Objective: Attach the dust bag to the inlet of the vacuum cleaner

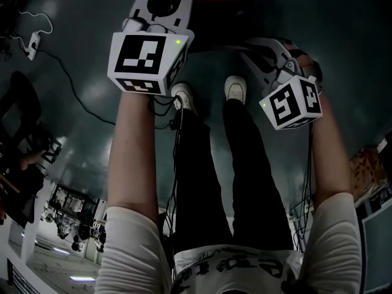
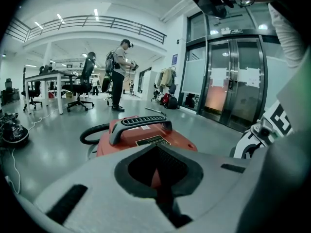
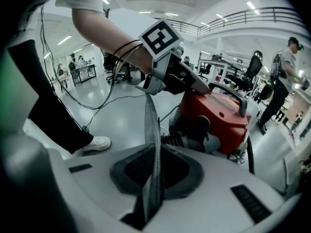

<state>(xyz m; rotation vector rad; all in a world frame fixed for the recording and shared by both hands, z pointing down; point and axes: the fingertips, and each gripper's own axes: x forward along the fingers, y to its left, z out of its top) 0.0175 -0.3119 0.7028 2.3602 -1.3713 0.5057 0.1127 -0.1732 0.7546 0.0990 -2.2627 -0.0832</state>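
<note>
The red canister vacuum cleaner (image 3: 218, 115) stands on the floor at 1 o'clock in my right gripper view. The thin grey dust bag (image 3: 151, 130), seen edge-on, is clamped in my right gripper's (image 3: 154, 152) jaws. My left gripper's (image 2: 156, 152) jaws sit nearly closed on nothing. I judge this the approach. Next, I'd line the bag's mouth up with the machine's front.

glossy grey floor (image 2: 43, 149), reflective; a black cable (image 1: 72, 86) runs across it to a white power strip (image 1: 33, 41). background: a person (image 2: 119, 74) wearing a backpack stands near a black office chair (image 2: 83, 84) and a white desk (image 2: 46, 75). glass doors (image 2: 233, 89) at right, coats (image 2: 167, 76) hung beside them. railed mezzanine (image 2: 92, 22) overhead; ceiling strip lights (image 2: 97, 13) lit.
</note>
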